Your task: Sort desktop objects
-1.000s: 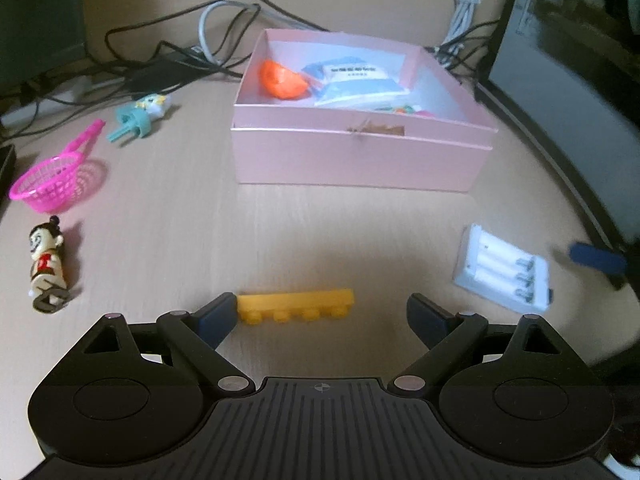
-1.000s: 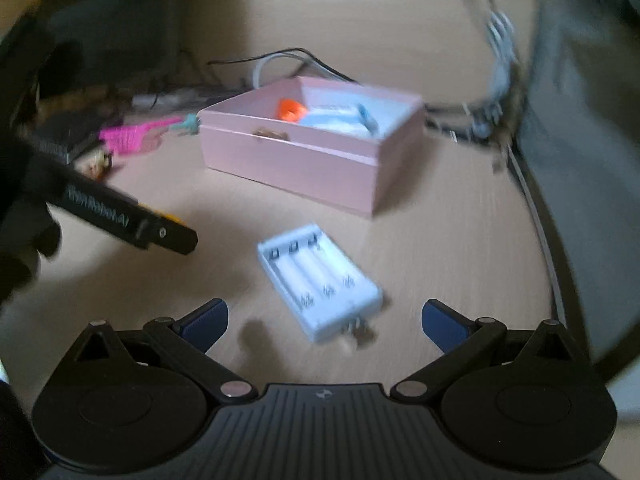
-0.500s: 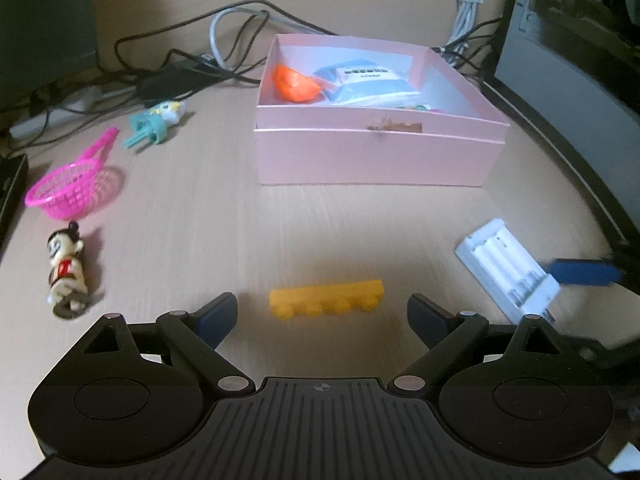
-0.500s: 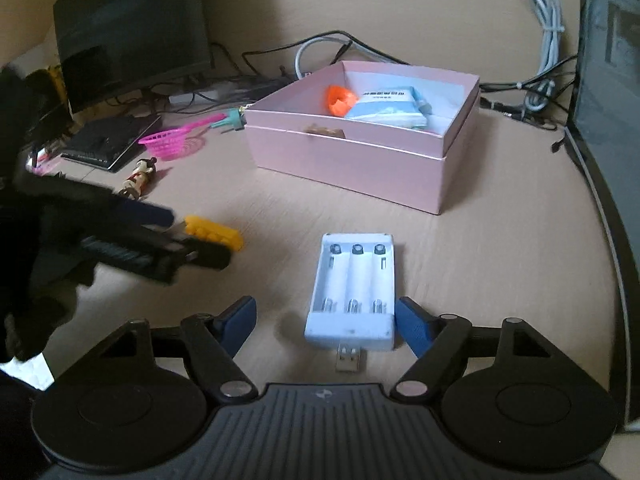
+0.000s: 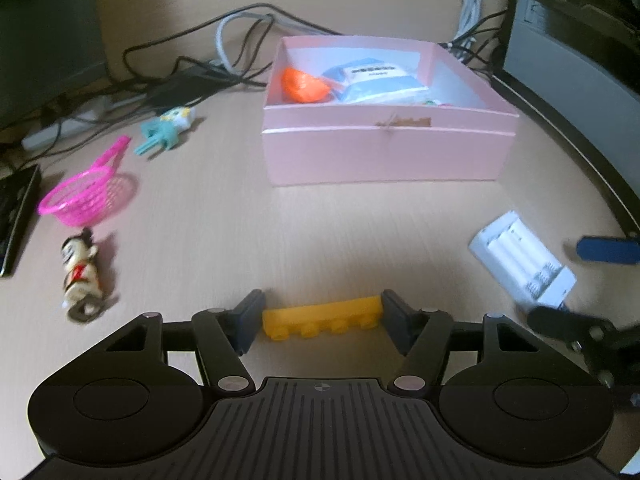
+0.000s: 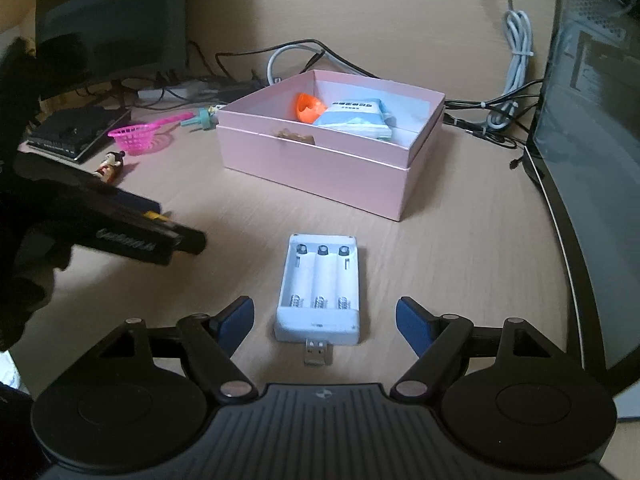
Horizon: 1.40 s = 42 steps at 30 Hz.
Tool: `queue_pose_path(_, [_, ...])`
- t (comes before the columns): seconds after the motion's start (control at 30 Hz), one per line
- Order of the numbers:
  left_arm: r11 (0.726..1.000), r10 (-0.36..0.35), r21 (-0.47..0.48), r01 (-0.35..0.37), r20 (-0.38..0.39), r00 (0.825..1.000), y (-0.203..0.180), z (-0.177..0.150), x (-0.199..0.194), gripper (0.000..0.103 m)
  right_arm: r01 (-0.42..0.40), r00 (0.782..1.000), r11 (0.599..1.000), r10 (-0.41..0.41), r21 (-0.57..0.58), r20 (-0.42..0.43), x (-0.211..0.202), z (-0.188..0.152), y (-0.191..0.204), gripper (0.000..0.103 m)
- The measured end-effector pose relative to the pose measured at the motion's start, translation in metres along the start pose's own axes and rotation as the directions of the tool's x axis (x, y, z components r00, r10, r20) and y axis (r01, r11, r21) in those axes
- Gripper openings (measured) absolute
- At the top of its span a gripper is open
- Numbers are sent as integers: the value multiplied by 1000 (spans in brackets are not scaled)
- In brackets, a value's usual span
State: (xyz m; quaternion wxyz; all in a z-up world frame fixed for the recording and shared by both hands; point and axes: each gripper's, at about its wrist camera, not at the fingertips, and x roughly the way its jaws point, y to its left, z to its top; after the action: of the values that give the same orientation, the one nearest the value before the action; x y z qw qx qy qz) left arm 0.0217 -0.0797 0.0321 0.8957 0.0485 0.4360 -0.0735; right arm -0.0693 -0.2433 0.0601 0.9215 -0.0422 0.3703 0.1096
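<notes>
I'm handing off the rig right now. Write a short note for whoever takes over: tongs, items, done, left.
Left tongs: shut on the yellow brick, which is on the desk.
Right tongs: open, straddling the white charger, not gripping.
Pink box: holds an orange piece and a blue packet.
Left to sort: brick, charger, pink net, figurine, teal toy.
</notes>
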Motion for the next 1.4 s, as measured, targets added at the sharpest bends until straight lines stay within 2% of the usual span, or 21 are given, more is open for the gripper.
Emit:
queue_pose_path(0.23, [1000, 3, 4, -3, -16, 1000, 13, -22, -20, 69, 24, 998, 1000, -23, 11, -60, 30, 10, 4, 79])
queue_pose_path(0.43, [1000, 12, -9, -13, -18, 1000, 19, -30, -29, 69, 26, 997, 1000, -25, 2, -70, 39, 20, 14, 78])
queue_pose_path(0.6, [1000, 19, -20, -20, -22, 1000, 20, -32, -32, 71, 10, 997, 1000, -9, 11, -74, 40, 23, 18, 69])
queue_pose_path(0.87, [1000, 4, -18, -5, -46, 999, 20, -36, -38, 84, 3, 998, 1000, -3, 2, -64, 38, 23, 22, 49])
queue_pose_path(0.97, [1000, -8, -8, 8, -39, 999, 19, -36, -43, 87, 5, 998, 1000, -4, 6, -59, 37, 22, 22, 48])
queue_pose_path(1.3, [998, 9, -54, -13, -70, 997, 16, -24, -32, 85, 15, 998, 1000, -15, -2, -57, 34, 19, 23, 48])
queue_pose_path(1.4, [998, 15, -58, -18, -68, 998, 17, -24, -31, 75, 11, 998, 1000, -12, -10, -63, 33, 19, 22, 48])
